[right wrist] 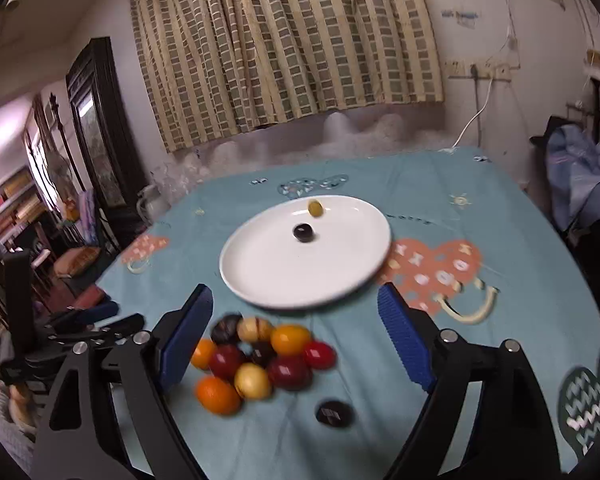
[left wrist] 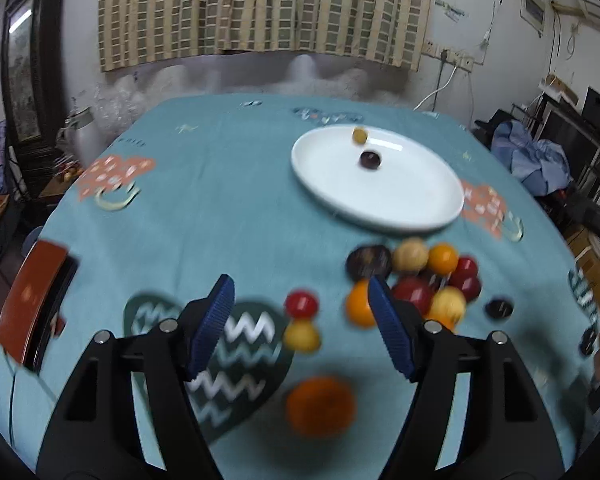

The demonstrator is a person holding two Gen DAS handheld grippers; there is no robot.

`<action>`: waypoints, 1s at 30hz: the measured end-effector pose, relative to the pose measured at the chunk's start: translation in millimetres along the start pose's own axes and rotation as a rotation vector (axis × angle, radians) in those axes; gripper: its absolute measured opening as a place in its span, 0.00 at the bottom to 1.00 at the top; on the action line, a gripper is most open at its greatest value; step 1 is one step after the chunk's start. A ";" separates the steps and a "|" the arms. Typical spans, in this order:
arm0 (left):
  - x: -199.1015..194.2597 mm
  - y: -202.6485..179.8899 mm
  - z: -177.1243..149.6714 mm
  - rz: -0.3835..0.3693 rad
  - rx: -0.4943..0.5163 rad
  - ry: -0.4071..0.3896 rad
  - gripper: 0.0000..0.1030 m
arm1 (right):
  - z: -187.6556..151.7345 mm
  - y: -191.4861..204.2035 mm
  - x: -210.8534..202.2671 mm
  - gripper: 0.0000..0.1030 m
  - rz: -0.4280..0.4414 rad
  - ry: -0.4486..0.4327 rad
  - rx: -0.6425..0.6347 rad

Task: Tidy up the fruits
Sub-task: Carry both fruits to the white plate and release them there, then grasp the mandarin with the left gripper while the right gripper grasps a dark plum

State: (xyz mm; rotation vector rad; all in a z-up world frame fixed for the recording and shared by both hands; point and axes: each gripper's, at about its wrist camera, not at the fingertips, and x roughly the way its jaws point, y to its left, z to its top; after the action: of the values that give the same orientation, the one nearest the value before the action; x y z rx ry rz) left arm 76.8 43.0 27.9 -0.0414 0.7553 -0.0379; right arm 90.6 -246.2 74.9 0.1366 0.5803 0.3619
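Observation:
A white plate [left wrist: 404, 200] lies on the blue tablecloth with a dark plum [left wrist: 370, 159] and a small yellow-green fruit [left wrist: 359, 135] on it; the plate also shows in the right wrist view [right wrist: 284, 276]. A pile of red, orange, yellow and dark fruits [left wrist: 424, 280] lies in front of the plate, also in the right wrist view [right wrist: 260, 360]. A red fruit [left wrist: 301, 303], a yellow fruit [left wrist: 301, 336] and a large orange [left wrist: 320, 404] lie apart. My left gripper [left wrist: 301, 300] is open and empty above them. My right gripper [right wrist: 296, 316] is open and empty above the pile.
A lone dark fruit [right wrist: 334, 414] lies on the cloth near the pile. A red-brown chair back [left wrist: 32, 300] stands at the table's left edge. The left gripper's body [right wrist: 80, 332] shows at left in the right wrist view. Curtains and wall stand behind the table.

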 end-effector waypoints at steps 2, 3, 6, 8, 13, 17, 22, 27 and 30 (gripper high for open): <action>-2.4 2.5 -21.7 0.019 0.000 0.018 0.69 | -20.3 -3.6 -4.0 0.82 -0.004 0.006 0.011; -2.0 2.9 -33.2 0.016 0.002 0.037 0.69 | -28.4 -4.1 -2.9 0.82 0.006 0.026 0.012; -3.2 -9.1 -47.1 0.009 0.046 0.056 0.69 | -42.4 -2.0 3.7 0.82 -0.010 0.069 -0.014; -4.7 -17.1 -49.1 0.020 0.092 0.041 0.70 | -44.5 -1.1 6.9 0.82 -0.023 0.078 -0.020; 6.5 -19.4 -53.3 0.022 0.104 0.081 0.70 | -47.6 -2.8 18.4 0.82 -0.064 0.124 -0.023; 13.4 -8.3 -52.8 -0.004 0.052 0.109 0.66 | -52.2 -6.4 26.7 0.82 -0.086 0.161 -0.017; 18.2 -17.6 -57.2 -0.016 0.094 0.128 0.45 | -58.9 -1.6 35.5 0.82 -0.128 0.198 -0.063; 17.1 -21.7 -57.5 -0.002 0.116 0.118 0.45 | -66.0 1.4 43.3 0.77 -0.179 0.225 -0.123; 16.3 -19.8 -56.8 -0.011 0.105 0.119 0.45 | -68.4 -1.0 48.9 0.61 -0.181 0.252 -0.131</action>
State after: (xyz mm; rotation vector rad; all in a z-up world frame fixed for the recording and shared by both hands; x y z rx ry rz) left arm 49.3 21.2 -23.6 0.0570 0.8711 -0.0907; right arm 90.6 -227.3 -7.1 -0.0884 0.8092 0.2411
